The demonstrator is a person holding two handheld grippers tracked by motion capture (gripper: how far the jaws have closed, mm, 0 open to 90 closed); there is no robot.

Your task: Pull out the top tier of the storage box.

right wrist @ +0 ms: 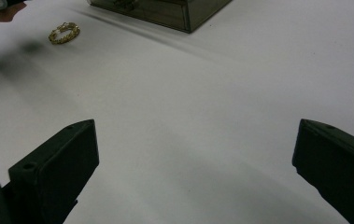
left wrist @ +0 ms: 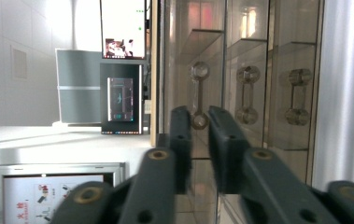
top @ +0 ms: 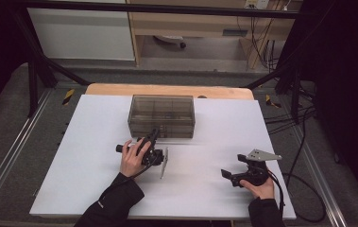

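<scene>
Two jaws nearly closed at drawer handle; right jaws wide; bracelet nearby.

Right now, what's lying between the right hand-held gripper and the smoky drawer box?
Mostly bare white table. In the right gripper view, off to one side of that stretch, a small gold bracelet lies apart from the drawer box, ahead of the right hand-held gripper.

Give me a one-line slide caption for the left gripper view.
Left tongs, narrowly parted, line up on a clear dumbbell-shaped drawer handle of the smoky transparent drawer box.
</scene>
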